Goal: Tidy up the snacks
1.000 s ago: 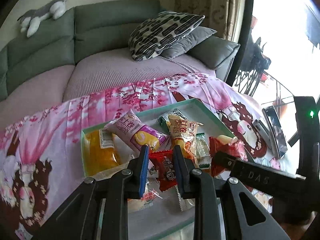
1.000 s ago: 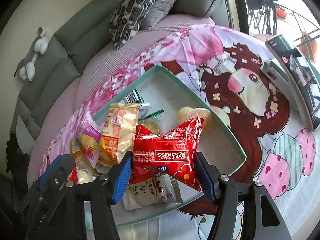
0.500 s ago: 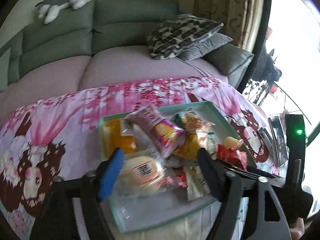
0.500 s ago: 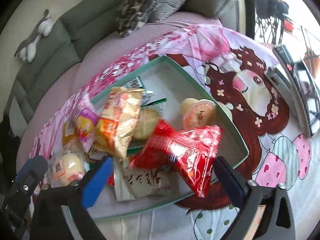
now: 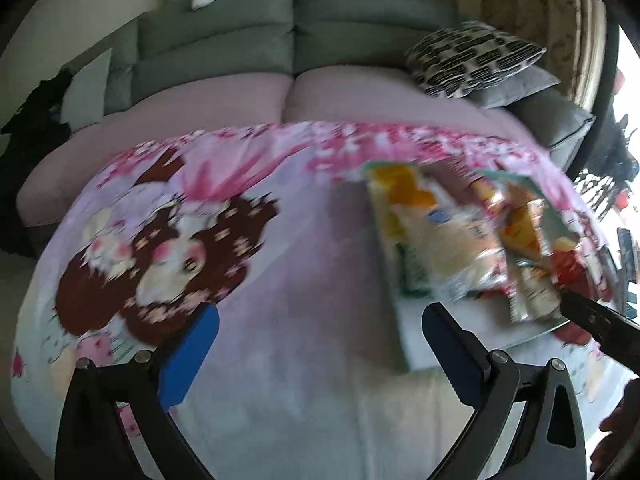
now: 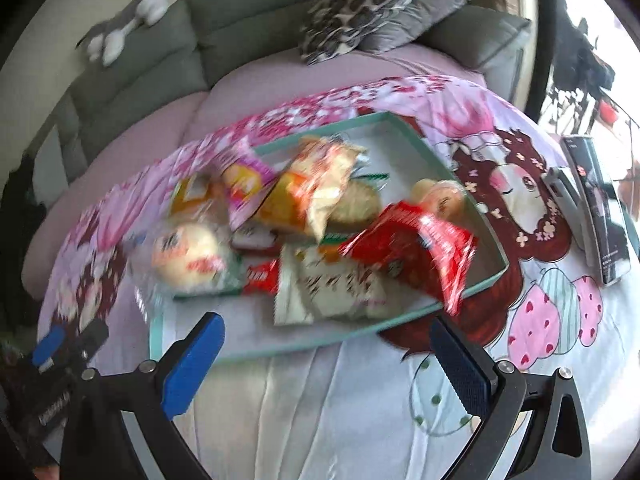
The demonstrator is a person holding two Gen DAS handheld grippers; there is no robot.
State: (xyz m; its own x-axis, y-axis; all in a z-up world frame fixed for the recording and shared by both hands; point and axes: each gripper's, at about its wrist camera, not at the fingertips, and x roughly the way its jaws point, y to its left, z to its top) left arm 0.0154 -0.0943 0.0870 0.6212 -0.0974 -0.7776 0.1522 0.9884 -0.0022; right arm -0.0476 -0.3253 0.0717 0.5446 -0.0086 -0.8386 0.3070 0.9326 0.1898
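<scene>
A teal-rimmed tray lies on a cartoon-print cloth and holds several snacks. Among them are a red packet leaning on the tray's right side, a yellow-orange packet, a wrapped round bun, a white packet and a jelly cup. My right gripper stands open just in front of the tray's near rim, with nothing between its fingers. My left gripper hangs over bare cloth left of the tray. Its jaws are opening and nothing is between them. The left wrist view is blurred.
The printed cloth covers a pink-topped sofa with a grey back. Patterned and grey cushions lie at the back right, and a plush toy sits on the backrest. A black box lies right of the tray.
Both grippers have opened. The left one let go of a small red packet and swung left, away from the tray. The right one dropped the red packet into the tray and drew back.
</scene>
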